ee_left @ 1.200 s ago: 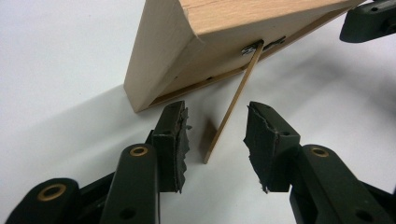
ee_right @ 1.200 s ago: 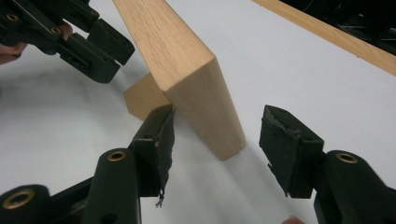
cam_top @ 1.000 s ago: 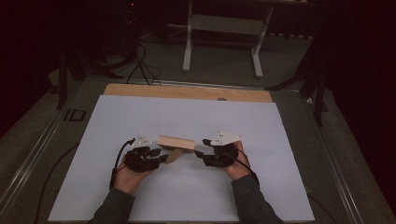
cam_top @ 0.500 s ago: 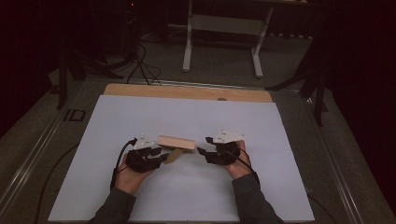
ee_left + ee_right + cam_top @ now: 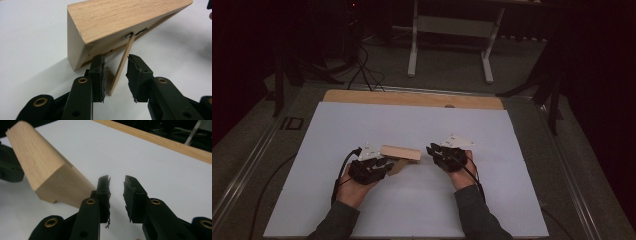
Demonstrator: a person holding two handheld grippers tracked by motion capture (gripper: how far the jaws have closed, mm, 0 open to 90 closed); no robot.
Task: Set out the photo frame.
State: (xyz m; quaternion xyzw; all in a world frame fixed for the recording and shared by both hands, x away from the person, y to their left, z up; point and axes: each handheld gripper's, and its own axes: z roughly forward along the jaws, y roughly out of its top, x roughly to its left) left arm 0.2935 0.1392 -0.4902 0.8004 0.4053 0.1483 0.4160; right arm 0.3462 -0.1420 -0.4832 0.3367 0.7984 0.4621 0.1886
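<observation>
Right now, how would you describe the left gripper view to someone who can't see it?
A wooden photo frame leans on its thin fold-out stand on a white table surface, seen from behind. The left claw has the stand between its two black jaws, which have just been closing, with small gaps on both sides.

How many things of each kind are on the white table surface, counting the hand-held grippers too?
Wooden picture frame: 1
Fold-out stand on its back: 1
Left gripper and right gripper: 2
White sheet: 1
Total: 5
</observation>
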